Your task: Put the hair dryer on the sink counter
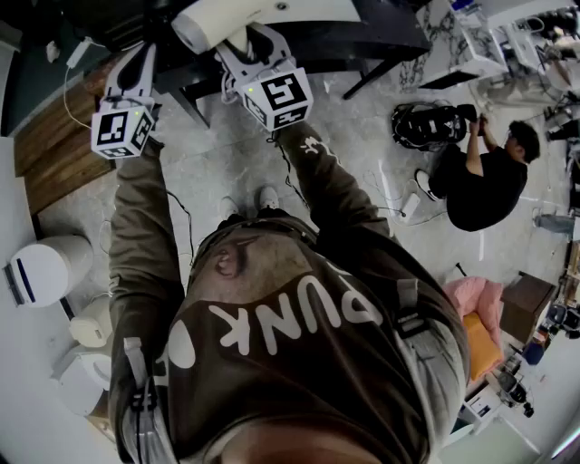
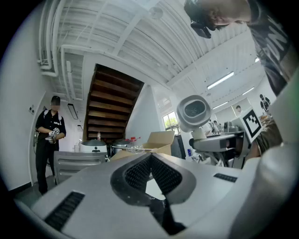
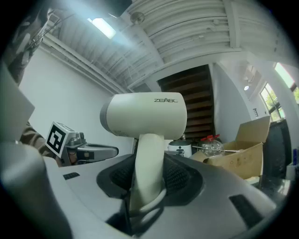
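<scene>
A white hair dryer [image 3: 145, 121] stands upright in my right gripper [image 3: 148, 170], whose ribbed pads press on both sides of its handle. In the head view its barrel [image 1: 263, 18] shows at the top edge, above the right gripper [image 1: 246, 45]. The left gripper view shows the hair dryer [image 2: 194, 112] from its round end, off to the right. My left gripper [image 2: 150, 156] is shut with its pads meeting at the tips and nothing between them. It is held up beside the right one, at the left in the head view [image 1: 134, 56]. No sink counter is recognisable in any view.
A person in black [image 1: 489, 181] crouches on the floor by a black bag [image 1: 430, 122]. A dark table [image 1: 362, 36] is ahead. A white bin [image 1: 45, 267] stands at the left wall. A cardboard box [image 3: 238, 149] and another standing person [image 2: 49, 140] are nearby.
</scene>
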Demonstrator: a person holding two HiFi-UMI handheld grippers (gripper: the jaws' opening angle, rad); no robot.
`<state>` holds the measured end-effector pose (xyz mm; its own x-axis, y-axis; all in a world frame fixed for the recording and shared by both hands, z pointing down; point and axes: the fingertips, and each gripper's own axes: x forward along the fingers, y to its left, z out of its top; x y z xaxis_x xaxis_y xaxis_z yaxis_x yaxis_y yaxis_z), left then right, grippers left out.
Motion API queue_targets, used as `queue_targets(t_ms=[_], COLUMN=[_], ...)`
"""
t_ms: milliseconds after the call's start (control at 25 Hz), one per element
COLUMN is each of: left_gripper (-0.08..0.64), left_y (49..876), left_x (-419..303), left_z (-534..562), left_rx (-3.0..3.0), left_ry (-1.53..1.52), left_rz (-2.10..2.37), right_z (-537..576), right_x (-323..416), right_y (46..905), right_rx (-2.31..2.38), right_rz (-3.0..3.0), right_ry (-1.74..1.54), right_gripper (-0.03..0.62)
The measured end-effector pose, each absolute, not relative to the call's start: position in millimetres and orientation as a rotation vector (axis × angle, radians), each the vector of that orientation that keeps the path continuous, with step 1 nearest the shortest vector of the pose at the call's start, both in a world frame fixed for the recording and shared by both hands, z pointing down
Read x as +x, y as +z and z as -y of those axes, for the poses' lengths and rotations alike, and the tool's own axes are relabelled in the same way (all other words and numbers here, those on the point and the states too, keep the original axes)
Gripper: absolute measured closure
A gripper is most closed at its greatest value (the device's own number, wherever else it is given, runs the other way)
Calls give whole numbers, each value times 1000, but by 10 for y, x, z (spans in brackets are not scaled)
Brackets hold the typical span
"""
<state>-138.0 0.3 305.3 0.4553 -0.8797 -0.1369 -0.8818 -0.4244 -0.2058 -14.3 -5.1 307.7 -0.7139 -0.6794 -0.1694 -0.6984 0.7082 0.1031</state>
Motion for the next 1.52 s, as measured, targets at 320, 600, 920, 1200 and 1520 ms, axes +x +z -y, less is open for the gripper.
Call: queue_targets(t_ms=[320, 600, 920, 1200, 1520], left_gripper=[566, 566, 566, 566, 566], left_y=[3050, 3086, 3048, 3133, 3213], left_x=[-1395, -1341, -1148, -1010, -1061], left_z=[30, 68, 129, 138, 536], left_rx=[-2452, -2448, -2413, -2397, -2413], left_ry=[4, -2, -25, -36, -37], left_rz=[-1528, -1534, -1568, -1608, -1592], right_z=[97, 126, 202, 236, 604], right_x=[-158, -141, 65, 207, 134], right_y=[3106, 3150, 3114, 3156, 3239], right_rx=[-1126, -1099, -1061, -1030, -1052], right_rz=[-2807, -2813, -2811, -2813, -2819], right_ry=[228, 205, 205, 199, 182], right_gripper=[428, 425, 426, 425, 425])
